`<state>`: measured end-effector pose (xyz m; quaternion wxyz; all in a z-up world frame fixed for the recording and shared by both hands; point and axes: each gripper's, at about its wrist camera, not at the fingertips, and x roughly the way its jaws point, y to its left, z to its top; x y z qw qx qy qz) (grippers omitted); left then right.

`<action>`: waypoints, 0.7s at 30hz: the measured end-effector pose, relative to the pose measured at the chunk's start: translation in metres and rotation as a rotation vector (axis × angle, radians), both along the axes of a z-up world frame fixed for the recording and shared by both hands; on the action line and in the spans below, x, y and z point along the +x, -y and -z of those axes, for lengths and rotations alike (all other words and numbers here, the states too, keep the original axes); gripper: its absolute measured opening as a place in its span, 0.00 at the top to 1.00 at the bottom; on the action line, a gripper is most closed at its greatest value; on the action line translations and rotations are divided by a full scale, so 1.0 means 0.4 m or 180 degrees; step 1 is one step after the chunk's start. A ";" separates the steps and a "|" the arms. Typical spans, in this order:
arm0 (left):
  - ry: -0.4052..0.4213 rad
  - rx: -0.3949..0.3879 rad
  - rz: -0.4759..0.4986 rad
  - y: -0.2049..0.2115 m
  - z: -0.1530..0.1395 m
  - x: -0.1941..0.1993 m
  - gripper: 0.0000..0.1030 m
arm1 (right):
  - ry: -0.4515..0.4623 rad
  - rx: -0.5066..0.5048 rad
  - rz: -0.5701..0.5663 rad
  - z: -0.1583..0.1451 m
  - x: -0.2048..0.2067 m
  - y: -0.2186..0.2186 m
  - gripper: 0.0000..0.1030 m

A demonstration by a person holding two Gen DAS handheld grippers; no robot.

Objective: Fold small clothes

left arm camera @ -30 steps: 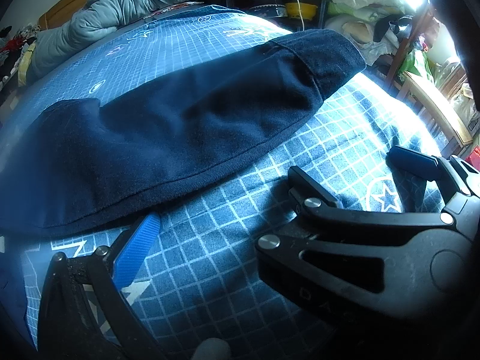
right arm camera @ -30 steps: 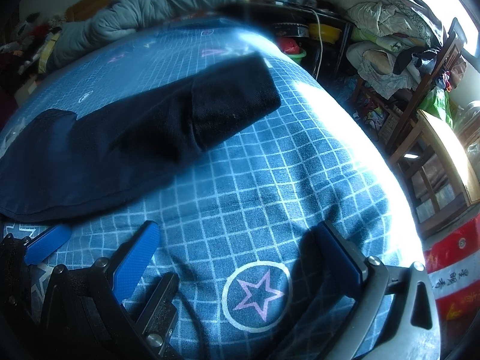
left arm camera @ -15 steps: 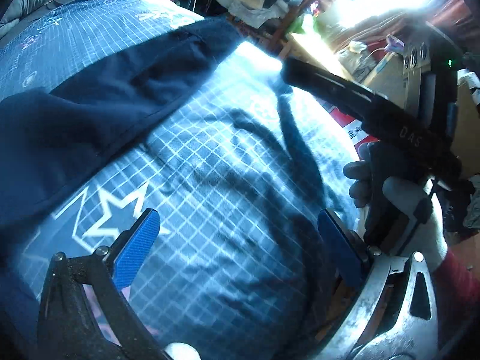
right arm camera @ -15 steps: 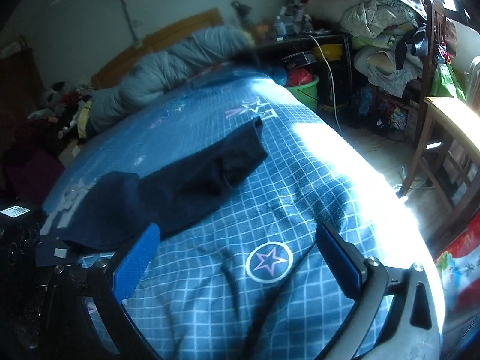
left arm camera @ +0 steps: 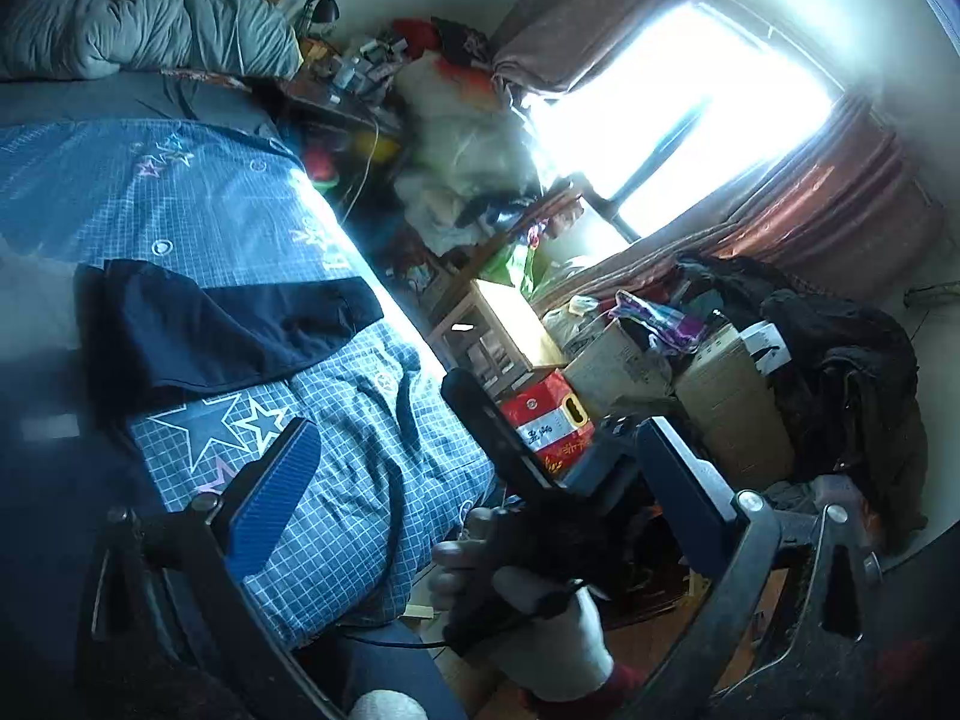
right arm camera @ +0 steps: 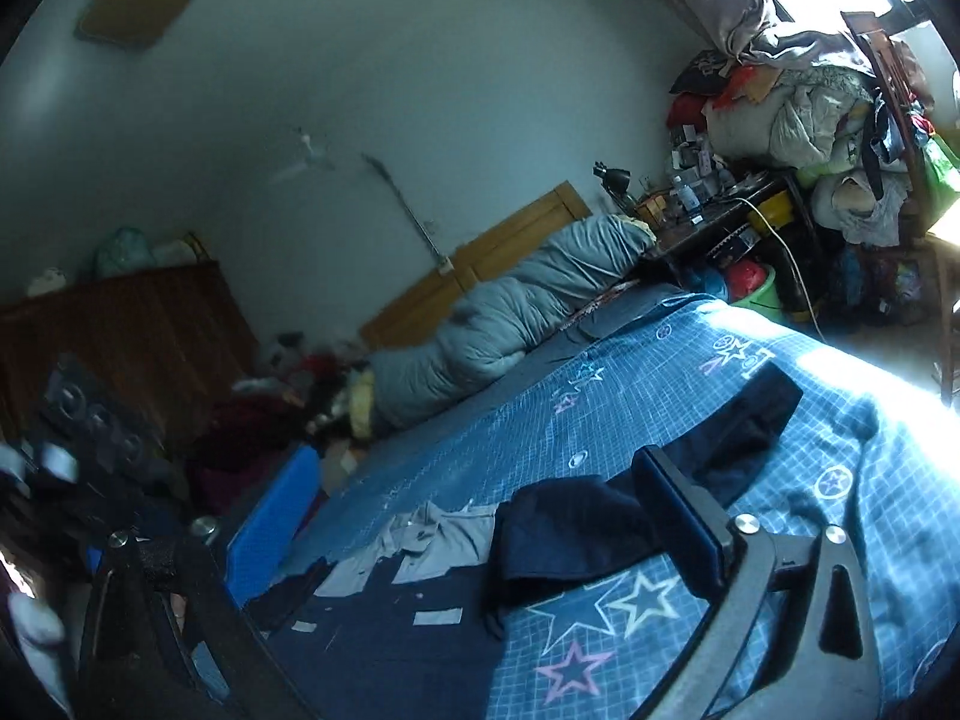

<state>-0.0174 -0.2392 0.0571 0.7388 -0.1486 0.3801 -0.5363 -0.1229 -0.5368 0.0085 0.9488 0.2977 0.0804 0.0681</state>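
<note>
A dark navy garment [left arm camera: 210, 324] lies folded on the blue checked bed sheet [left arm camera: 336, 480]. In the left wrist view it is at the left, well beyond my left gripper [left arm camera: 480, 480], which is open and empty above the bed's edge. My right gripper [right arm camera: 480, 510] is also open and empty, raised above the same navy garment [right arm camera: 576, 534]. Its right finger partly covers the garment's middle. The left wrist view also shows a gloved hand [left arm camera: 540, 618] holding the right gripper's black body.
A grey and navy piece of clothing [right arm camera: 414, 546] lies left of the folded garment. A grey duvet [right arm camera: 510, 312] is heaped by the wooden headboard [right arm camera: 480, 258]. Right of the bed are a cluttered desk [right arm camera: 720, 210], a wooden chair [left arm camera: 498, 330], cardboard boxes [left arm camera: 720, 396] and a bright window.
Both grippers have lifted away from the bed and swung upward, so the garment looks smaller and farther off. The garment lies where it was. Both stay open.
</note>
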 end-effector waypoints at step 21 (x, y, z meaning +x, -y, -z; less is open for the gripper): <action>0.1375 -0.0213 -0.1718 -0.464 -0.185 0.001 0.00 | -0.1101 -0.0509 -0.2897 0.266 0.090 -0.992 0.00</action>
